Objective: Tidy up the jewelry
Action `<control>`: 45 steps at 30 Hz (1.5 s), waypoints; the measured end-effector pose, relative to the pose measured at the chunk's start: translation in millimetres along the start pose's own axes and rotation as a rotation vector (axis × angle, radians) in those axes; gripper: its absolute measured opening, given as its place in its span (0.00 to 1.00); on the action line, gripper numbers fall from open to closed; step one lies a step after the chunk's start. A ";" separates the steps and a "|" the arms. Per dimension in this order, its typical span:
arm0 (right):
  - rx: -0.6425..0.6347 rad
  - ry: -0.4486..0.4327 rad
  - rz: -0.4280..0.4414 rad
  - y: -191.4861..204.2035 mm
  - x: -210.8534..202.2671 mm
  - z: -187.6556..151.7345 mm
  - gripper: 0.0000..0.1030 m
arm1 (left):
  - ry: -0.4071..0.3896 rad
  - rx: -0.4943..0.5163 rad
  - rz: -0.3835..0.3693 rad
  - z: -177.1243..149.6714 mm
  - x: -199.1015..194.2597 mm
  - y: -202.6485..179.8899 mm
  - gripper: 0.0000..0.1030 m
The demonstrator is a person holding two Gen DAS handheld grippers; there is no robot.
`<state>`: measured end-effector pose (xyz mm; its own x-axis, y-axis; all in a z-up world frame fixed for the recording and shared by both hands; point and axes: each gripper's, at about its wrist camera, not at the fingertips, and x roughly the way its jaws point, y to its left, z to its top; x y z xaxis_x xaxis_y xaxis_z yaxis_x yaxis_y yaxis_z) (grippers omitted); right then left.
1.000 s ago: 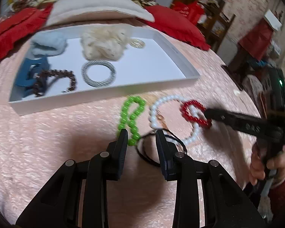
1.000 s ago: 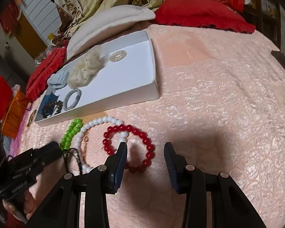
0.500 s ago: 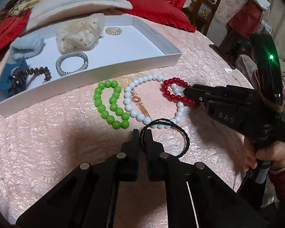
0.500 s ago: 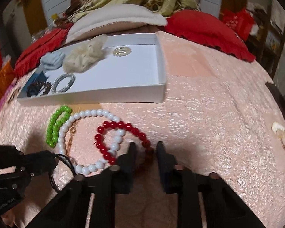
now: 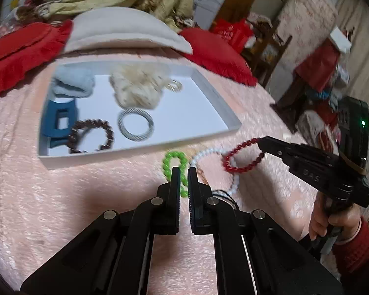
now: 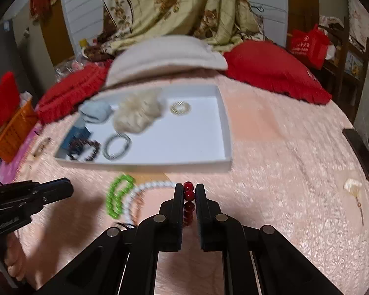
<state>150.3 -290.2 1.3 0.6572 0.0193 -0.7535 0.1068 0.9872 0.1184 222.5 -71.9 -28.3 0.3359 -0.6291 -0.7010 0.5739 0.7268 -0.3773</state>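
Red bead bracelet (image 5: pixel 242 158) now clamped in right gripper (image 6: pixel 190 198), lifted off bedspread; left gripper (image 5: pixel 184 175) shut on black cord (image 5: pixel 225 196), raised too; white tray (image 5: pixel 216 98) next

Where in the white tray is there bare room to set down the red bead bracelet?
The white tray is bare on its right half, between the small gold ring, the silver bangle and the right wall. Its left half is crowded: blue scrunchie, cream scrunchie, blue clip, brown bead bracelet.
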 end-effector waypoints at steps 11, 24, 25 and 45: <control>0.002 0.017 0.037 10.0 -8.5 -2.1 0.08 | 0.117 0.082 -0.020 -23.7 34.9 -28.5 0.13; 0.082 0.057 0.051 -22.2 -1.6 -22.7 0.08 | 0.160 0.166 0.022 -47.8 65.7 -51.1 0.21; 0.088 0.058 0.053 -22.5 -0.5 -23.3 0.08 | 0.160 0.178 0.038 -48.6 66.1 -53.5 0.14; 0.082 -0.069 0.143 -32.1 -34.8 10.1 0.08 | 0.014 0.047 0.049 -17.5 -3.7 -39.9 0.01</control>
<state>131.5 -324.1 30.3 0.7196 0.1446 -0.6791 0.0670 0.9590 0.2752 185.3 -93.8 -21.2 0.3542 -0.5891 -0.7263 0.5916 0.7427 -0.3138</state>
